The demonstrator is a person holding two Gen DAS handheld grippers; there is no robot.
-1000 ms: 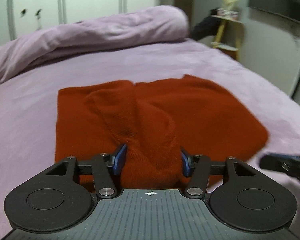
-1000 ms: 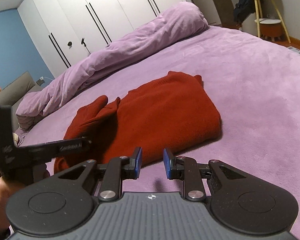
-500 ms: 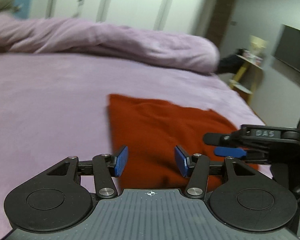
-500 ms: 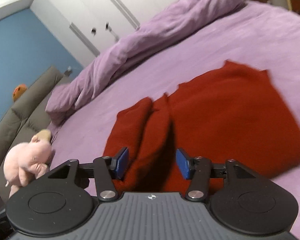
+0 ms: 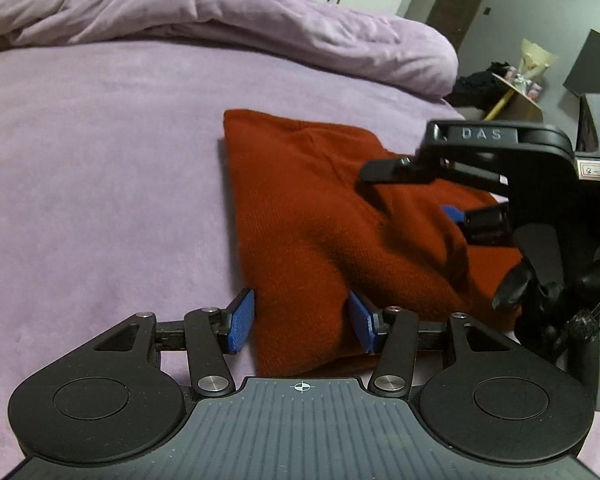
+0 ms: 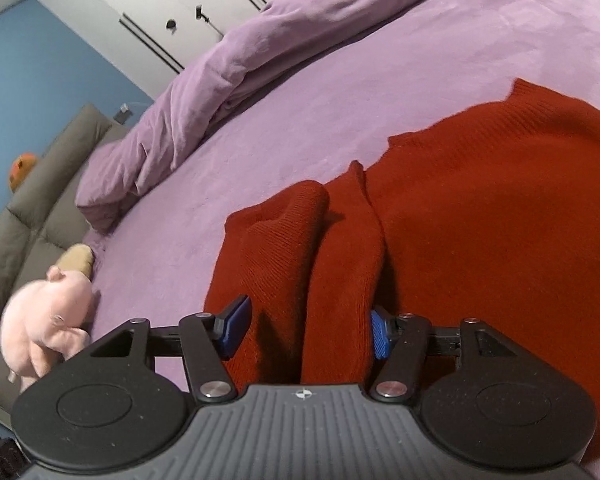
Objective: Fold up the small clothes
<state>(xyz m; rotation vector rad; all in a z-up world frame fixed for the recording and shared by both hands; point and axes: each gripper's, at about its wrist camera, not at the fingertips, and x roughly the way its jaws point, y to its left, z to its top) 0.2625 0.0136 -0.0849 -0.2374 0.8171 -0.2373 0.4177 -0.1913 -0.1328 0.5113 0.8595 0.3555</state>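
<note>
A red knit sweater point(image 5: 300, 208) lies partly folded on the purple bed point(image 5: 100, 184). My left gripper point(image 5: 302, 322) is open just over the sweater's near left corner, with the fabric edge lying between its blue pads point(image 5: 242, 320) and not pinched. In the right wrist view, the sweater point(image 6: 480, 208) shows two sleeves folded in along its left side. My right gripper point(image 6: 308, 330) straddles these sleeve folds; its jaws are opening and do not press the cloth. The right gripper point(image 5: 416, 192) also appears at the right of the left wrist view, above the sweater.
A rumpled purple duvet point(image 6: 260, 60) runs along the bed's far side. A pink plush toy point(image 6: 48, 320) and a grey sofa point(image 6: 40, 184) are beyond the bed's left edge. A yellow side table point(image 5: 516, 88) with clutter stands at the back right.
The right gripper's jaws widened and it slid left, from the sweater's hem to over the folded sleeves. The left gripper rolled and shifted to the sweater's left corner, with its opening unchanged.
</note>
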